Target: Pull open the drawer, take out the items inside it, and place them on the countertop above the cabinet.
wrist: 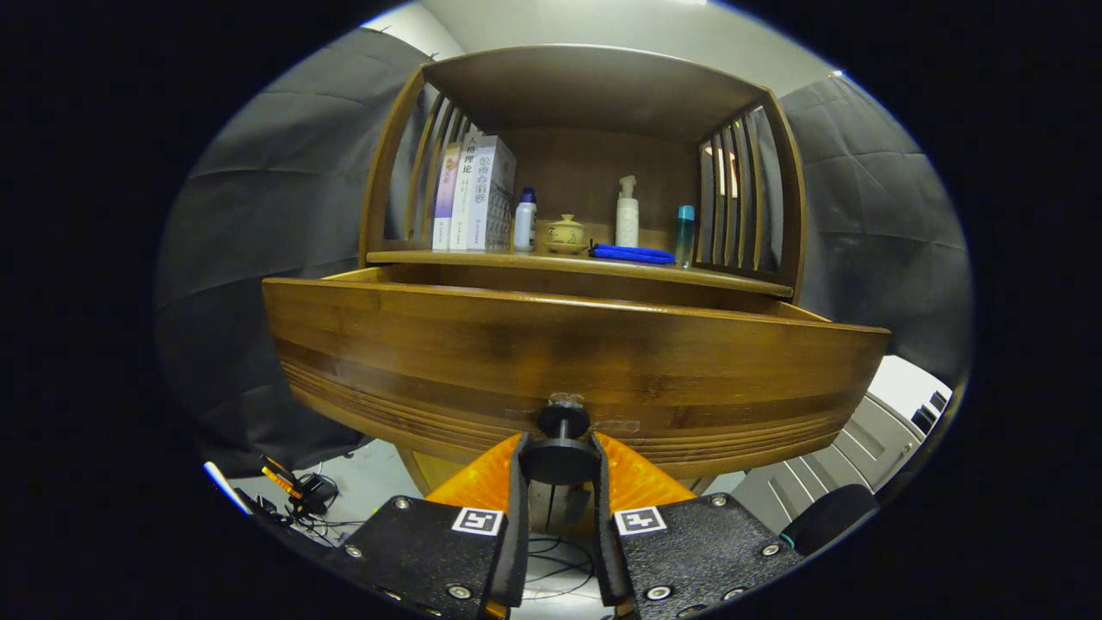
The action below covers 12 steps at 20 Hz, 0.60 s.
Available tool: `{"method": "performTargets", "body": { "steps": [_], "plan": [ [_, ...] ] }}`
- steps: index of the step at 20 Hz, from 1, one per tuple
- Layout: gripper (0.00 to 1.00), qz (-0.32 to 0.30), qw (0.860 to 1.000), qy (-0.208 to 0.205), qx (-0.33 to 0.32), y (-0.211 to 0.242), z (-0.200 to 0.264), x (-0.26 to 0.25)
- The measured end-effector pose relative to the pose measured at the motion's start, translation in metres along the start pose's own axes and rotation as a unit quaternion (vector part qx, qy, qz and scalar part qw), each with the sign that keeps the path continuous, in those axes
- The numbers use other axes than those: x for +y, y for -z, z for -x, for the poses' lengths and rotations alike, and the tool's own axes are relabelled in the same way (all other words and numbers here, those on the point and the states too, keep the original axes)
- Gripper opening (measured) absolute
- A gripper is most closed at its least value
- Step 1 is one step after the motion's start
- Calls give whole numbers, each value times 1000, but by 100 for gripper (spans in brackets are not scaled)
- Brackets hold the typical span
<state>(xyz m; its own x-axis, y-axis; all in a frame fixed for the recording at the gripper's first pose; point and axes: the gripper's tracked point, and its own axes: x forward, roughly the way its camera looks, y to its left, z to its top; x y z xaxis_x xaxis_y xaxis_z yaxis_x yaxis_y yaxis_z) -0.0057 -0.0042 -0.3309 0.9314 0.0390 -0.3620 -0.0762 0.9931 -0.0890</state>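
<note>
- The gripper (560,461) sits at the bottom centre of the frame, its two fingers closed in on the round black drawer knob (560,456), one finger pressing each side of it; the jaws are narrowed to the width of the knob.
- The knob stands on a short black stem at the lower middle of the wide brown wooden drawer front (568,366), which spans the centre of the frame and bulges toward the camera.
- The drawer stands pulled out from the brown wooden cabinet (779,172): its top edge and side walls show in front of the shelf; its inside is hidden behind the front panel, so the contents cannot be told.
- Above the drawer, in the upper middle of the frame, runs the wooden countertop shelf (482,257) under a curved roof with slatted sides.
- On that shelf, from left to right: a row of upright books (473,194), a small white bottle with a blue cap (524,220), a squat yellowish lidded pot (566,234), a white pump bottle (627,213), a flat blue item (633,253) lying in front of it, and a slim teal-capped bottle (684,234).
- At the lower left lie tangled cables and small tools (297,495) on the floor.
</note>
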Motion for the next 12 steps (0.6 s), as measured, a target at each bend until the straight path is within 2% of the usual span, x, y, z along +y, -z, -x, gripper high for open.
{"method": "performTargets", "body": {
  "steps": [3, 9, 12],
  "plan": [
    [33, 6, 1000, -8, 7, 3, 10, 4],
    [33, 11, 1000, 1, 8, 11, 35, 9],
    [33, -8, 1000, 0, 20, 17, 47, 13]
  ]
}}
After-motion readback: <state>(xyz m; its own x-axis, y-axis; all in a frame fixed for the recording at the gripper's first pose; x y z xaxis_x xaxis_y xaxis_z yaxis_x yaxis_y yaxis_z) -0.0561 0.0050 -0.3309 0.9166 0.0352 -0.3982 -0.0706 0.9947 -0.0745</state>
